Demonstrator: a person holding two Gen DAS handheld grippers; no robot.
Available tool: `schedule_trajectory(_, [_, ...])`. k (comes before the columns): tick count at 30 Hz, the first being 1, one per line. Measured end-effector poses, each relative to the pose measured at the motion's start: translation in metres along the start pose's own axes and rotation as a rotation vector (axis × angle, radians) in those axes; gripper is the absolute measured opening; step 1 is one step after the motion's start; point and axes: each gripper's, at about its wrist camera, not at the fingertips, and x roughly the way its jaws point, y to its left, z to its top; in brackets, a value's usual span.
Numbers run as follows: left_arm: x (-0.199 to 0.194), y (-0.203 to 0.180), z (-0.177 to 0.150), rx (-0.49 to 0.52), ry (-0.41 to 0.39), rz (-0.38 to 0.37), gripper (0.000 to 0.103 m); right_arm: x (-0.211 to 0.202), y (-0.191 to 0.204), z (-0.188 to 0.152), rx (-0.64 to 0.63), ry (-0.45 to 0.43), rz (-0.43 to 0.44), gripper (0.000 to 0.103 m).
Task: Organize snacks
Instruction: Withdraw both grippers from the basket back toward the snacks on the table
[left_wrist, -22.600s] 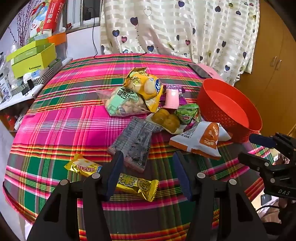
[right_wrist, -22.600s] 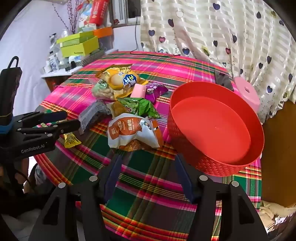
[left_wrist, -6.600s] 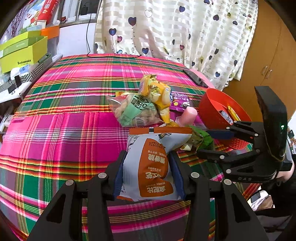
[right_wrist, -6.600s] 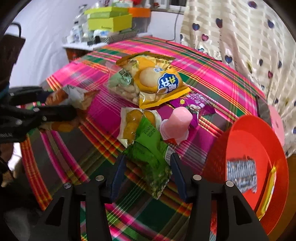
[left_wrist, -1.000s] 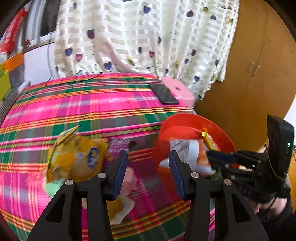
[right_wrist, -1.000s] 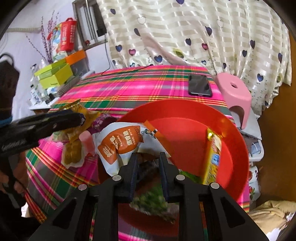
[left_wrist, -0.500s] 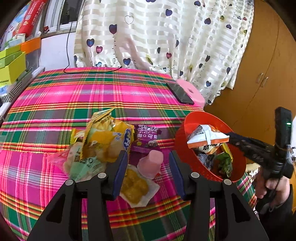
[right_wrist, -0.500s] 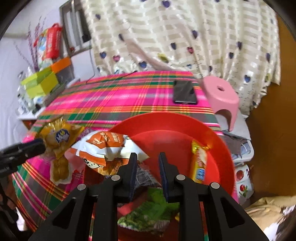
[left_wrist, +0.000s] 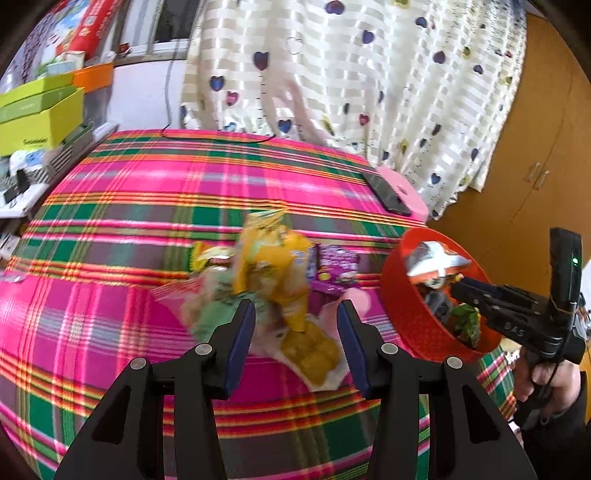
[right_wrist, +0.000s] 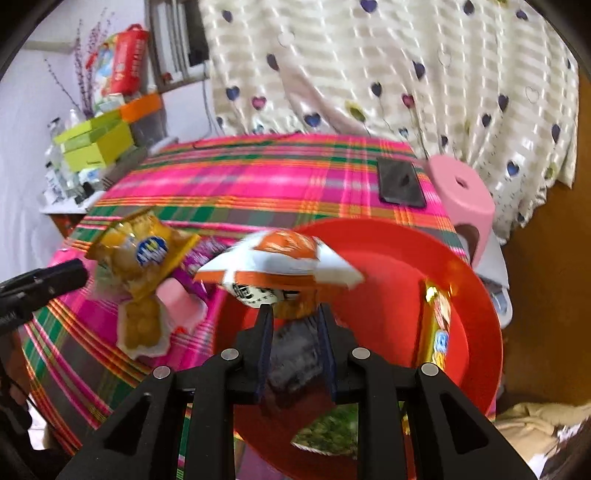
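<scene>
Snacks partly sorted: round red plastic basket (right_wrist: 476, 295) at the table edge, loose packets beside it.

The basket holds an orange-and-white crinkled foil snack bag (right_wrist: 284, 266) propped against its near-left rim, a narrow yellow wrapped bar (right_wrist: 436, 325) along its right wall, a dark grey packet (right_wrist: 295, 354) and a green packet (right_wrist: 328, 432) on its floor. On the pink, green and orange plaid tablecloth (left_wrist: 110, 221), just left of the basket, lie a yellow puffed snack bag (left_wrist: 273, 266), a purple packet (left_wrist: 338, 264), a clear pack of yellow round cakes (left_wrist: 310, 350) and a pink jelly cup (right_wrist: 177, 291). The left gripper (left_wrist: 295, 332) hovers over this pile, jaws apart and empty. The right gripper (right_wrist: 293, 325) is above the basket, jaws drawn close; nothing is visibly clamped between them.
</scene>
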Motion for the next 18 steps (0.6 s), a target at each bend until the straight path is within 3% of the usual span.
schedule_trajectory(7, [-0.008,0.020,-0.007,-0.045,-0.003,0.033,0.047,-0.026,0.003,-0.003,0.006,-0.054,0.016,0.027])
schedule_trajectory(12, [-0.015,0.027,-0.011,-0.061,-0.008,0.040,0.047,-0.041,0.019,-0.002,-0.023,-0.085,0.066,0.041])
schedule_trajectory(18, [-0.020,0.030,-0.011,-0.063,-0.012,0.034,0.048,-0.048,0.041,-0.002,-0.061,-0.089,0.109,0.048])
